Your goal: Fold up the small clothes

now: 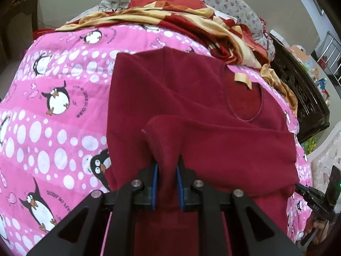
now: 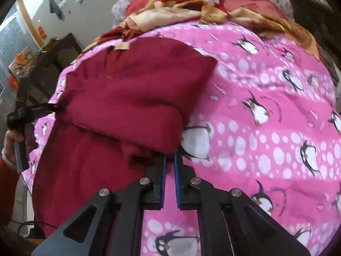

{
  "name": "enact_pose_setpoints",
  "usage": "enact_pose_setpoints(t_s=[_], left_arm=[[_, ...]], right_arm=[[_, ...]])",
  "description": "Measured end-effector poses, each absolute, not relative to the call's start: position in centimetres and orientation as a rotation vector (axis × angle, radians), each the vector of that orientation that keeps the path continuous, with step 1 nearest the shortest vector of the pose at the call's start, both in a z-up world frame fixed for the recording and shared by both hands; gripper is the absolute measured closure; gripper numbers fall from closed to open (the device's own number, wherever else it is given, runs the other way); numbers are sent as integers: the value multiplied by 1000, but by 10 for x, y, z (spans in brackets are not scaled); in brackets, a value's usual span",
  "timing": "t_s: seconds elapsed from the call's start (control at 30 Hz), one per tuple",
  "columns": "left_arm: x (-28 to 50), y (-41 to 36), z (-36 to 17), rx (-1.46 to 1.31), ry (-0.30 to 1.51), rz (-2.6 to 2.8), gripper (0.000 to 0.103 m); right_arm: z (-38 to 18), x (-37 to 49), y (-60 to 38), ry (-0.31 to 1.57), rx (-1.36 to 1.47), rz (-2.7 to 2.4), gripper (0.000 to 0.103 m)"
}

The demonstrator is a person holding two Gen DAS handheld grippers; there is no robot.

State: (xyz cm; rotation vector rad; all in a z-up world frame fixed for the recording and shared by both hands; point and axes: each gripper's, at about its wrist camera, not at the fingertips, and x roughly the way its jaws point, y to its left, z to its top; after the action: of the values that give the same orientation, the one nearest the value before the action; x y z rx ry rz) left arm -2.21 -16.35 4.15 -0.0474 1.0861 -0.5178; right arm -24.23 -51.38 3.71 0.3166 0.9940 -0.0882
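Maroon top (image 1: pixel 191 111) spread on a pink penguin blanket (image 1: pixel 53 111), one part folded across the body. Left gripper (image 1: pixel 167 183) clamped on a pinched-up fold of the top. Right gripper (image 2: pixel 169 166) at the folded edge, jaws narrow, seemingly gripping no cloth.

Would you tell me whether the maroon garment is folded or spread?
Partly folded: the maroon garment has one layer doubled over itself on the pink bedspread.

One maroon garment (image 1: pixel 191 106), two grippers (image 1: pixel 167 170)
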Motion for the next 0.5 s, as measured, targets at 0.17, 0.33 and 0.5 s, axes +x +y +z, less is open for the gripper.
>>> enact_pose_setpoints(t_s=[0.17, 0.33, 0.5], left_arm=[[-22, -165, 53, -20, 1043, -529, 88], [-15, -174, 57, -14, 1024, -511, 88], [-18, -171, 60, -16, 1030, -519, 88]], right_arm=[[69, -252, -534, 878, 414, -115, 54], [59, -199, -549, 851, 514, -143, 17], [24, -141, -570, 928, 607, -119, 42]])
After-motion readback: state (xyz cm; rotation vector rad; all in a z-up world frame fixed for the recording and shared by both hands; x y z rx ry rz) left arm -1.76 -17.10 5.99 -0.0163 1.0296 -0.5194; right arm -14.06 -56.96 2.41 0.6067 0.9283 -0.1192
